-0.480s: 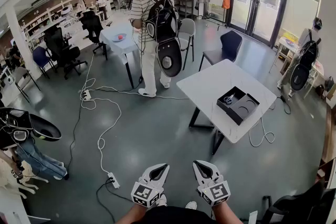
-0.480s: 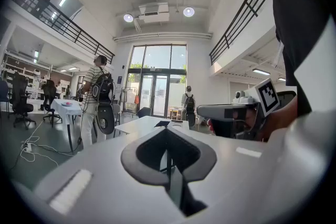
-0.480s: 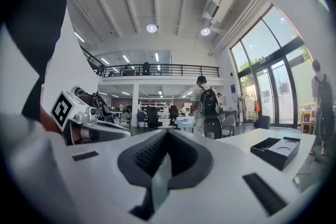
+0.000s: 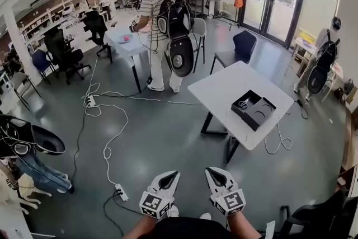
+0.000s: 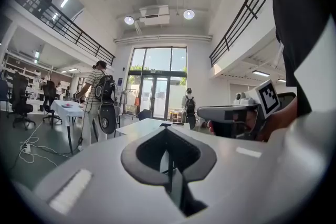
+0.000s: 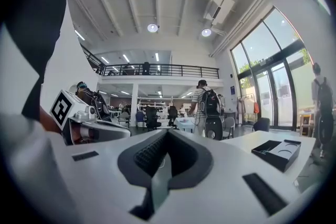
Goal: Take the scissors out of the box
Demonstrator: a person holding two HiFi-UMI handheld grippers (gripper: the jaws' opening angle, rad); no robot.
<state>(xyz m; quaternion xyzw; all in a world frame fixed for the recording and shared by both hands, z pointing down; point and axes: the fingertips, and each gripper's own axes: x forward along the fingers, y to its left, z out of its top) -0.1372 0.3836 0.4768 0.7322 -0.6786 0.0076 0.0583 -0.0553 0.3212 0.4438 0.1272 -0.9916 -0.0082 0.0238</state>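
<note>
**Scissors Seen in the Box, Both Grippers Clenched and Well Apart From It**

In the head view, the left gripper (image 4: pixel 169 177) and the right gripper (image 4: pixel 217 176) were held side by side at the bottom edge, above the grey floor (image 4: pixel 168 137), and were pointed level towards the room. In the left gripper view, the jaws of the left gripper (image 5: pixel 169 162) were seen pressed together with nothing between them. In the right gripper view, the jaws of the right gripper (image 6: pixel 161 165) were likewise seen closed and empty.

The black box (image 4: pixel 254 111) was found lying open on the white table (image 4: pixel 224 89), towards the table's right side. The scissors (image 4: pixel 244 104) were seen in the box's left half; a round recess was visible in the other half. The box (image 6: pixel 275 151) was also caught at the right of the right gripper view, resting on the table top. Neither gripper was near the table, and a stretch of floor lay between them.

Beyond the table, a person in a striped shirt (image 4: pixel 151 5) was seen standing at a second table (image 4: pixel 126 46), with a dark backpack (image 4: pixel 173 17) worn on the back. White cables (image 4: pixel 106 120) were strewn across the floor, and a power strip (image 4: pixel 121 192) lay just left of the left gripper.
</note>
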